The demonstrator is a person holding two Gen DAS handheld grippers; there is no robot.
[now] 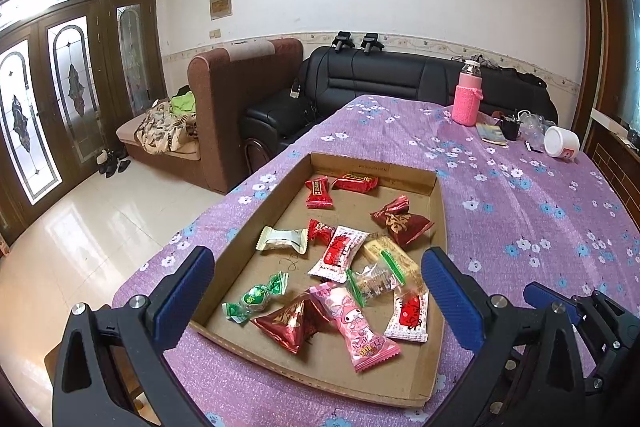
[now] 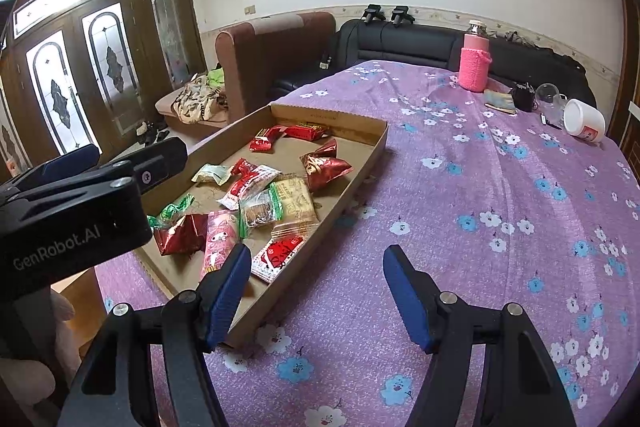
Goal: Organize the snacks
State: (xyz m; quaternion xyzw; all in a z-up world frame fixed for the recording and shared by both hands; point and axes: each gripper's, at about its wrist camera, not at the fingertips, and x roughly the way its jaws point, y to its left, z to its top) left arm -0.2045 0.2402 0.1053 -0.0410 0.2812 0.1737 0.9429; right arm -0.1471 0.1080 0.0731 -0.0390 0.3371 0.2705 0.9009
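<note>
A shallow cardboard tray (image 1: 264, 215) lies on the purple flowered tablecloth and holds several wrapped snacks: a pink packet (image 1: 356, 323), red triangular packets (image 1: 290, 323), a green candy (image 1: 256, 297), a yellow bar (image 1: 390, 253). My left gripper (image 1: 316, 291) is open and empty, hovering over the tray's near end. My right gripper (image 2: 316, 291) is open and empty, over the cloth beside the tray's near right corner (image 2: 256, 323). The left gripper's body (image 2: 72, 211) shows at the left of the right wrist view.
At the table's far end stand a pink knit-covered bottle (image 1: 467, 99), a white tub on its side (image 1: 562, 143), a small black item (image 1: 510, 127) and a booklet (image 1: 491, 135). Black and brown sofas stand behind the table. The table's left edge drops to a tiled floor.
</note>
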